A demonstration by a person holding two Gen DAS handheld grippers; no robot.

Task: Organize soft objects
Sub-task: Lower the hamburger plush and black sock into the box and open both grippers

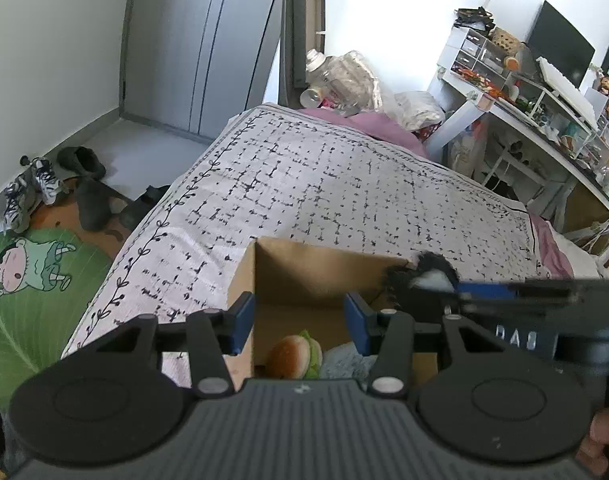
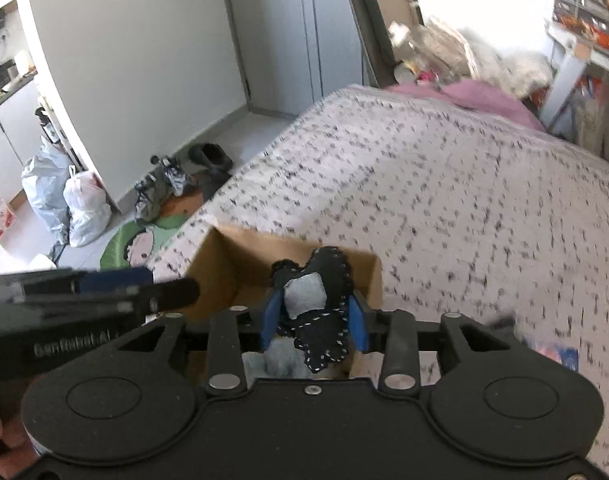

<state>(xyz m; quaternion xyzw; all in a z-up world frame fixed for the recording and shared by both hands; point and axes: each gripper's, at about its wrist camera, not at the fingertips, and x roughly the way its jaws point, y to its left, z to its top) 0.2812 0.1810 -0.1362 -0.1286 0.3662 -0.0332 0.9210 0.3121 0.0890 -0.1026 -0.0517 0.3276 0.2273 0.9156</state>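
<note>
Hanging between the pads of the right gripper [image 2: 313,322], the black felt toy [image 2: 322,316] sits over the cardboard box [image 2: 240,264], at 6 o'clock. It looks light and floppy, best pinched mid-body. The left gripper [image 1: 300,322] stands open and empty.

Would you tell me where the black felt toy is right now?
In the right wrist view, the black felt toy sits between the right gripper's blue fingers, above the open cardboard box on the patterned bedspread.
</note>
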